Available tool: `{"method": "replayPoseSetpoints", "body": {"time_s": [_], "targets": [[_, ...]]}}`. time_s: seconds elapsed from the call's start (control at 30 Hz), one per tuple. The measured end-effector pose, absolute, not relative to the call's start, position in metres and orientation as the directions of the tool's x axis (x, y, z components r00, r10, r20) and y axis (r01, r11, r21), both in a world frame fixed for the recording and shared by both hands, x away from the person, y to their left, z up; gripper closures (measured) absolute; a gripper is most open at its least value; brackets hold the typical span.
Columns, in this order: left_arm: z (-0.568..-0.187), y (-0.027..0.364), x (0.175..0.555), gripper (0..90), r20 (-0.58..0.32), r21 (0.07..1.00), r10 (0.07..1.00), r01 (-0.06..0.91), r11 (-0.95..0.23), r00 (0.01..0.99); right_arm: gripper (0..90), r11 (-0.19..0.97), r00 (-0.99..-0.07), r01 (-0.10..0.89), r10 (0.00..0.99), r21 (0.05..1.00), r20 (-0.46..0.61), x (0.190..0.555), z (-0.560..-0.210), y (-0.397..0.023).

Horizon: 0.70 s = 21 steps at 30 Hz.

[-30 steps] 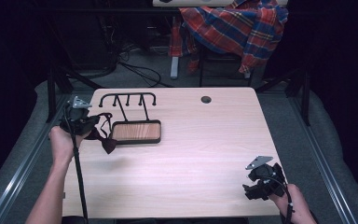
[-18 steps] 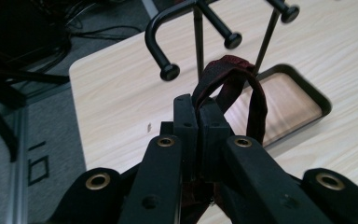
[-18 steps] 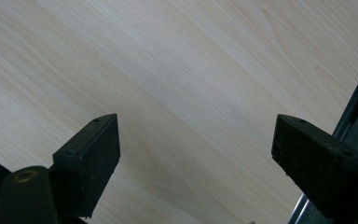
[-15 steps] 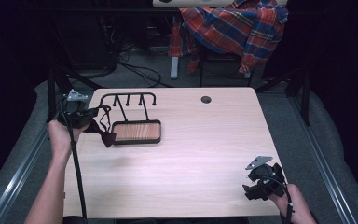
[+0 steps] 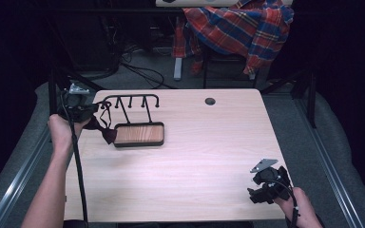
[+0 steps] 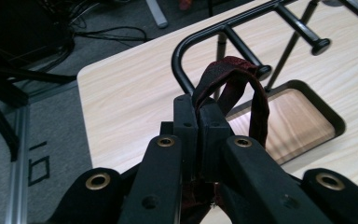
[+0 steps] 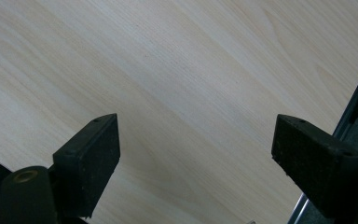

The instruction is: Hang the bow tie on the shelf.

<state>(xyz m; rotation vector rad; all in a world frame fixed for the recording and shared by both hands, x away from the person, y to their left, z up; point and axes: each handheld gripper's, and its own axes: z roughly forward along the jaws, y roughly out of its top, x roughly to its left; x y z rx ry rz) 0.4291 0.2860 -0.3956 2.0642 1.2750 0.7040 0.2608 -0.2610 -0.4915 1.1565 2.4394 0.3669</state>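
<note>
A black metal rack with several pegs rises from a wooden-floored base tray at the table's back left. My left gripper is beside the rack's left end, shut on a dark red fabric strap that hangs down to the tray's left edge. In the left gripper view the jaws pinch the strap, whose loop arches up just in front of the rack's curved bar. My right gripper rests at the table's front right, open, with bare tabletop between its jaws.
A plaid shirt is draped over a chair beyond the table. A round cable hole sits near the back edge. Cables lie on the floor behind. A metal rail runs along the left side of the light wood table.
My left gripper has moved a little toward the table's far edge, lifting the red strap closer to the rack's left end. The right gripper has stayed put.
</note>
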Motion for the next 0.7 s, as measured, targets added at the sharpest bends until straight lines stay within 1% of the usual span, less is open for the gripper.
{"method": "replayPoseSetpoints", "body": {"time_s": [0.7], "targets": [[-0.41,0.29,0.453,88.0,0.128,0.692,0.922,0.633,-0.347,0.366,15.0,0.62,-0.569,0.673,0.783,0.403,-0.253,0.261,-0.492,-0.261]]}}
